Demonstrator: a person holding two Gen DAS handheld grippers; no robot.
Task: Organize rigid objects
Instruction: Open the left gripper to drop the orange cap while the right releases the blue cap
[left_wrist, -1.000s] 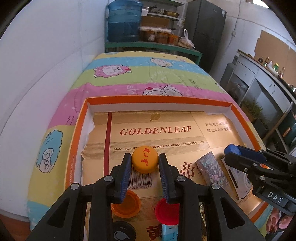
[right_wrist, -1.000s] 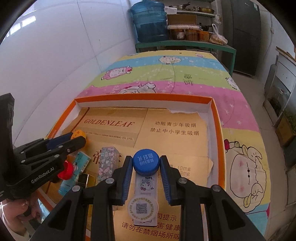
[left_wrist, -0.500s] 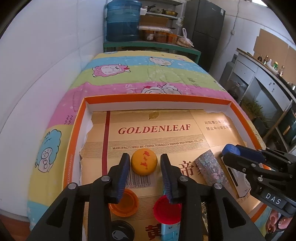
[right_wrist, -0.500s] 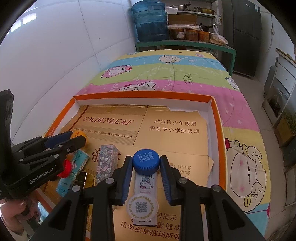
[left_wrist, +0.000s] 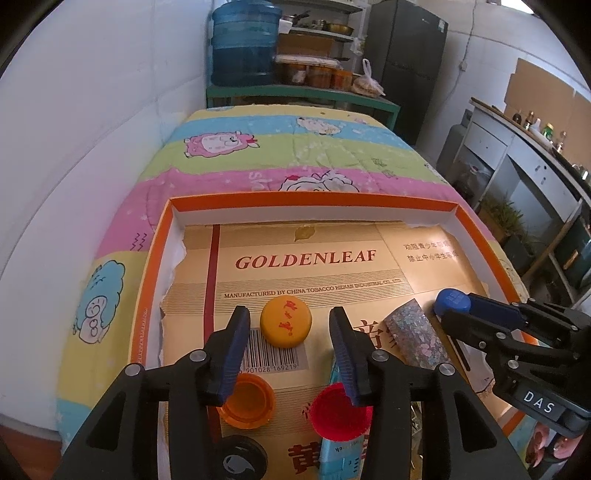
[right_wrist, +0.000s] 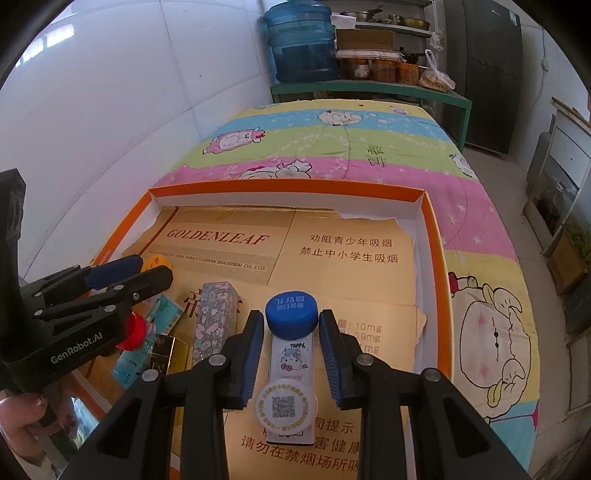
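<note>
A yellow bottle cap (left_wrist: 285, 323) with red characters lies on the gold cardboard lining of an orange-rimmed box (left_wrist: 306, 197). My left gripper (left_wrist: 289, 318) straddles it with its jaws opening, and a gap shows on each side of the cap. My right gripper (right_wrist: 291, 322) is shut on a blue bottle cap (right_wrist: 291, 314), seen at its tips in the left wrist view too (left_wrist: 451, 301). Under the blue cap lies a white cartoon-printed box (right_wrist: 291, 363) with a round white QR-code lid (right_wrist: 285, 404) on it.
Near the left gripper lie an upturned orange cap (left_wrist: 246, 404), a red cap (left_wrist: 340, 410), a black cap (left_wrist: 240, 459) and a teal carton (left_wrist: 338, 458). A floral box (right_wrist: 216, 314) and a gold case (right_wrist: 160, 354) lie between the grippers. The box rests on a striped cartoon quilt (right_wrist: 351, 147).
The left gripper's jaws have spread away from the yellow cap, which stays on the cardboard. The right gripper and the blue cap have not moved.
</note>
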